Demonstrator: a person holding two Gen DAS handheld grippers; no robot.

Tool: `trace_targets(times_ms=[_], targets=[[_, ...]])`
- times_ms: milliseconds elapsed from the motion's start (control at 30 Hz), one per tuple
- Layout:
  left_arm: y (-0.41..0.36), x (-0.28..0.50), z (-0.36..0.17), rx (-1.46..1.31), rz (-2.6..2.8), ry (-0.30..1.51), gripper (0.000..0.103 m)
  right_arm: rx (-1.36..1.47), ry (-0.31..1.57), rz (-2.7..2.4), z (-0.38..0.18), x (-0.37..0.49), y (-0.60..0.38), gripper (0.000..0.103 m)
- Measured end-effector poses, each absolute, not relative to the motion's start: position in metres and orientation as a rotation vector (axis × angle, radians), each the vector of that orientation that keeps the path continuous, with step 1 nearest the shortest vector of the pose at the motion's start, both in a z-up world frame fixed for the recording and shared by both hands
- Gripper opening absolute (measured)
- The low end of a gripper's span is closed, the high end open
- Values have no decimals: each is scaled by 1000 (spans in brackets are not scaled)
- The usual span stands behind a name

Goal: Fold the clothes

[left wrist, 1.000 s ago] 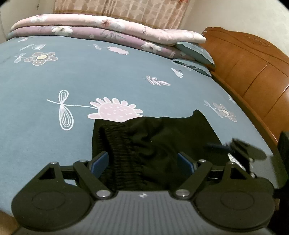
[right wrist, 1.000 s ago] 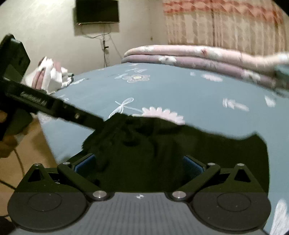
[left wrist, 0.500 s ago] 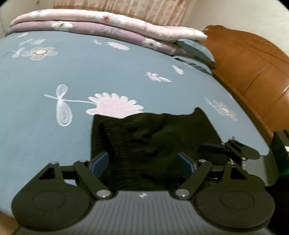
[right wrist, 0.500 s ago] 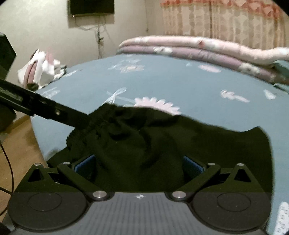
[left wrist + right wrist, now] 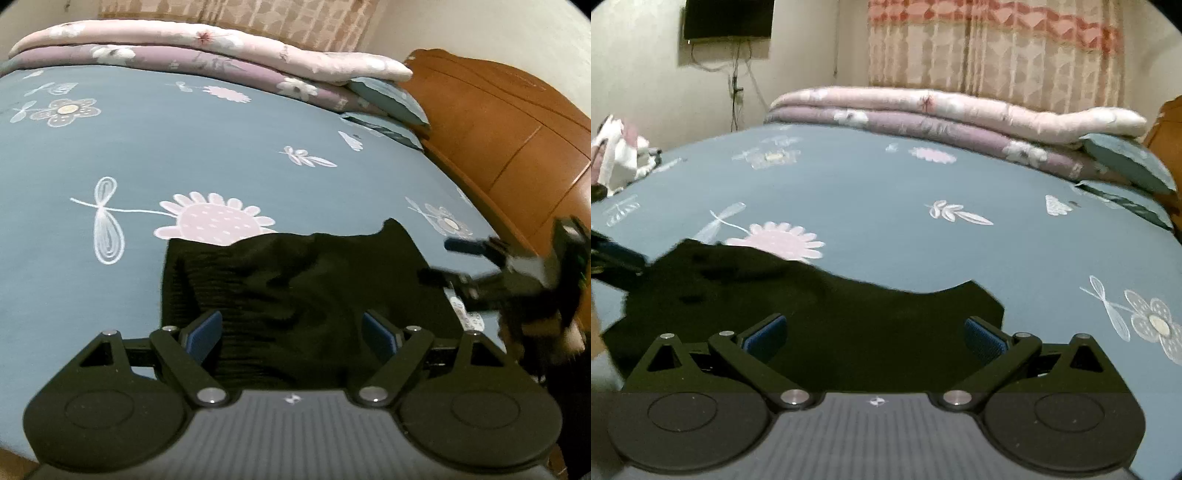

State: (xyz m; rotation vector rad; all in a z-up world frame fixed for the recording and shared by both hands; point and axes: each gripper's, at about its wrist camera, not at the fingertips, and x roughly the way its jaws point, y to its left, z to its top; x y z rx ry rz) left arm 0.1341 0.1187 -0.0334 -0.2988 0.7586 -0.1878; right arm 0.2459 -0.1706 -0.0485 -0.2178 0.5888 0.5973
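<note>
We hold the left gripper [image 5: 291,334] and right gripper [image 5: 875,338] with jaws spread wide, gripping nothing. Both hover over the black garment [image 5: 295,280] on the bed sheet [image 5: 147,155].

Black garment [image 5: 306,280] at lower centre of my frame on a blue-grey sheet [image 5: 184,155] — pink-and-white flowers, white dragonflies — pink and mauve floral quilts [image 5: 221,55] above.

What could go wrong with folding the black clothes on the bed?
1. Both tools, left and right, are open over the black garment; closing there might pinch only the top layer, so the fold comes out crooked.
2. The garment looks rumpled near its ribbed waistband, so creases could get folded in.
3. It lies close to the bed's near edge and might slide off if tugged.
</note>
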Motion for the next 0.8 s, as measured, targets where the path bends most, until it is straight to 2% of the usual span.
trace_targets(times_ms=[167, 367, 600, 800], targets=[[129, 134, -36, -309, -151, 764, 83, -192, 686, 619, -75, 302, -168, 103], [132, 141, -39, -318, -150, 771, 83, -167, 715, 607, -96, 317, -167, 103], [132, 144, -44, -347, -179, 777, 83, -88, 669, 558, -66, 258, -187, 103], [156, 146, -49, -442, -193, 793, 83, 14, 672, 563, -65, 185, -204, 103]])
